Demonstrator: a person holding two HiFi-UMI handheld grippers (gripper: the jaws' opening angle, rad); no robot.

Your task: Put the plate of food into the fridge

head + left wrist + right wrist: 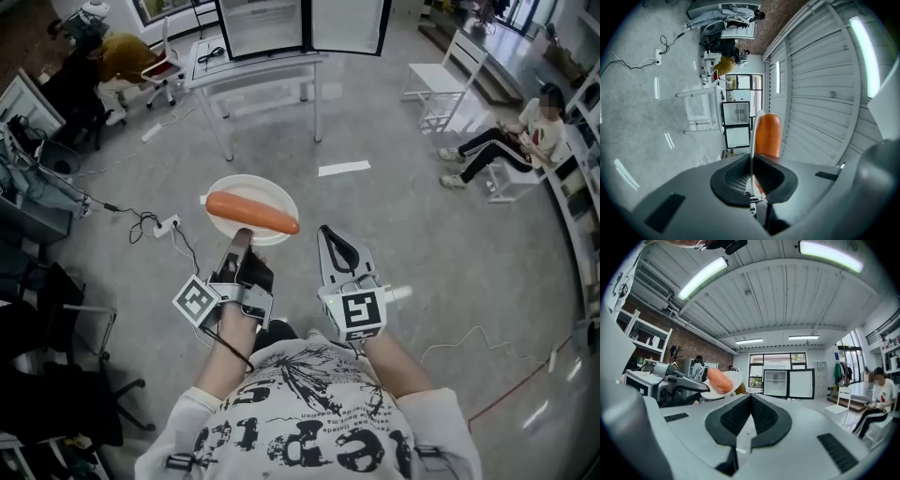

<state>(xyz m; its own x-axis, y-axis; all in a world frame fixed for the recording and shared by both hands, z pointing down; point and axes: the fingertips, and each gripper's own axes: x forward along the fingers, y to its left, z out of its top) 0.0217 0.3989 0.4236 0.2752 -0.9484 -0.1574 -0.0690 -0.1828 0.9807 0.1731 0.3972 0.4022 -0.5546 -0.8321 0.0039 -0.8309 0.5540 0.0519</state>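
**Grip.** The left claw [241, 236] is clamped on the near rim of the plate [274, 187]. In the left gripper view the rim runs edge-on between the pads, which press on it from both sides. The right claw [328, 234] is closed on nothing, with its jaws meeting tip to tip, and hangs just beside the left one.

**Load.** The plate juts forward from the left claw's tips, roughly level and with no other support. A sausage [251, 213] lies loose across it, just beyond the pads.

**Destination.** The fridge [258, 23] is well ahead of both claws and seems to be open, though it is too far off to be sure. A table [253, 70] stands between the claws and the fridge.

**Progress (judged).** The plate is in carriage and is not yet near a shelf.

**Hazards.**
- The grip takes one edge only, so the plate's weight could make it pivot or slip in the pads.
- The sausage is round and unrestrained, so any tilt or jolt could roll it off the far rim.
- The table blocks the straight line ahead. A route round it risks knocking the plate against the table edge.
- A cable [141, 220] and a power strip [167, 225] lie on the floor to the left of the left claw and could trip the carrier.
- The right claw, being closed, cannot steady the plate without first opening.
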